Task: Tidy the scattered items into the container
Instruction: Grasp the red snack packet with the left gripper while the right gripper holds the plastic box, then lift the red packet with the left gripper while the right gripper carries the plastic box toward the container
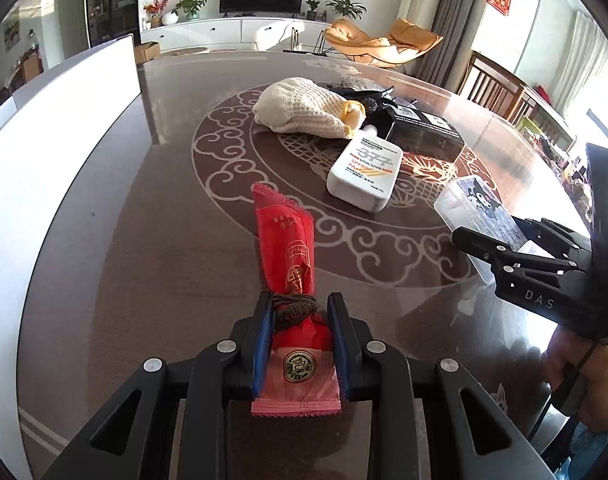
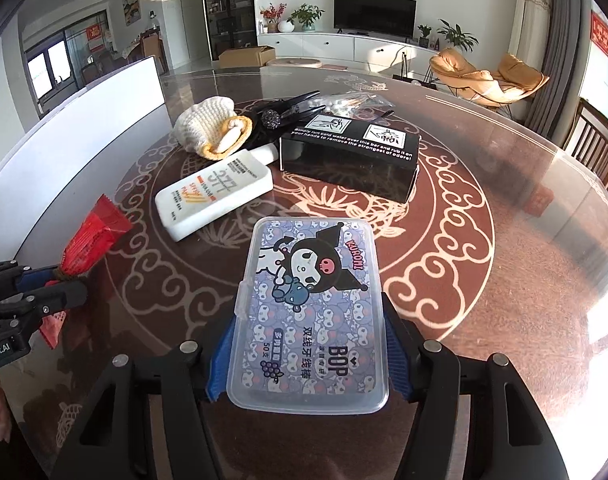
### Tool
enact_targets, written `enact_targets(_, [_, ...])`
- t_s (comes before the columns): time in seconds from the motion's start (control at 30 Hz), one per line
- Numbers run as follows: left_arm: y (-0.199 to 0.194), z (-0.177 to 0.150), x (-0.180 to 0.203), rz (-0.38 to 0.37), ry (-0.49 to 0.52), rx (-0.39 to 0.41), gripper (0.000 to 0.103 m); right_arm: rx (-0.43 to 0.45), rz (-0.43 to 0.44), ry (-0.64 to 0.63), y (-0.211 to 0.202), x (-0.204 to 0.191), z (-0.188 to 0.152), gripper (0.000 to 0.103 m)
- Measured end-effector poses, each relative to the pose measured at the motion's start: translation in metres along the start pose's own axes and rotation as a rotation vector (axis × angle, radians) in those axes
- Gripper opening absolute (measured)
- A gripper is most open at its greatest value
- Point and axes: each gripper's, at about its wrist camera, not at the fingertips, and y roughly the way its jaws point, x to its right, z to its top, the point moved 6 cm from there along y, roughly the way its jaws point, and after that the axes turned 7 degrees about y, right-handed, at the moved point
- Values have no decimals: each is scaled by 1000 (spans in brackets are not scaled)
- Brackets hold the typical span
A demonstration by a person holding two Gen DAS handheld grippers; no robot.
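Tabletop (image 1: 144,240): dark brown and glossy, with a pale cloud-and-dragon medallion in the middle; it carries all the loose items.
White container (image 1: 76,96): only a tall white wall shows, standing along the left edge of the tabletop, well apart from the cluster of items.
Black box (image 2: 352,160): lies behind the floss case, white print on its top face, just beside the bottle.
Knitted cloth (image 1: 304,110): cream, with a yellow rim, bunched at the far side of the medallion; the bottle's cap end touches it.
Black hair clip (image 2: 288,110): lies between the cloth and the black box, partly hidden by both.
White bottle (image 1: 364,172): flat, lying on its side with "377" on the label, cap end toward the cloth.
Floss case (image 2: 310,312): clear plastic with a cartoon print; its near end sits between the right gripper's blue pads, the far end pointing to the black box.
Red packet (image 1: 290,264): long and crinkled, with a dark cord wound round its middle; it points away from the left wrist camera toward the bottle.
Right gripper (image 2: 308,364): pinching the floss case by its two long sides.
Left gripper (image 1: 300,320): pressed onto the red packet at the cord.
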Motion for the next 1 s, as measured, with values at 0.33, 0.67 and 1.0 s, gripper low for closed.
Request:
enact_targets(0.33, [14, 4, 13, 85, 52, 7, 78, -2, -6, 15, -7, 1, -8, 65])
enact_targets(0.67, [20, 2, 1, 121, -2, -32, 103, -2, -6, 15, -7, 1, -8, 65])
enact_targets(1.0, [20, 1, 1, 123, -2, -32, 103, -2, -6, 15, -7, 1, -8, 66])
